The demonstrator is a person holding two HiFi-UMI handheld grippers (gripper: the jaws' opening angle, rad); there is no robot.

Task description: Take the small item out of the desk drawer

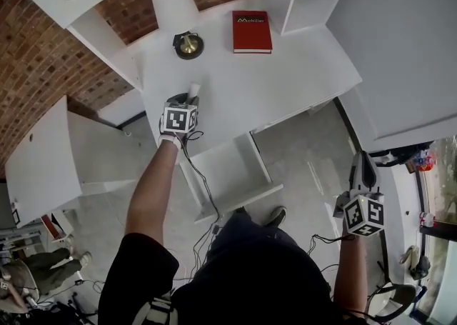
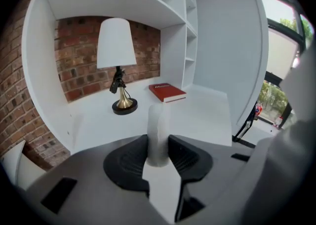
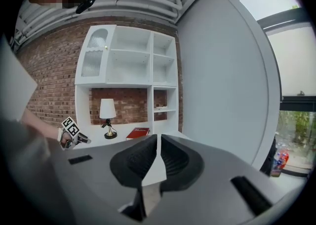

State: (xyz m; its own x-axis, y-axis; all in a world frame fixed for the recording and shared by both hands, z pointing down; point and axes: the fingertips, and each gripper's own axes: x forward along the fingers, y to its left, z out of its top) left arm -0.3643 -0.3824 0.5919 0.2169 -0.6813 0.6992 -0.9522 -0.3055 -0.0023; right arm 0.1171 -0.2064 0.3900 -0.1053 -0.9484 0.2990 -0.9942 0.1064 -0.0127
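Small white cylinder (image 2: 159, 120), pinched in L tongs (image 2: 158, 139), long axis pointing fwd, R tongs (image 3: 157, 139) closed, empty

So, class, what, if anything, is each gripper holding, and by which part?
The left gripper grips a small white item by its near end, the rest sticking out beyond the jaws. The right gripper holds nothing.
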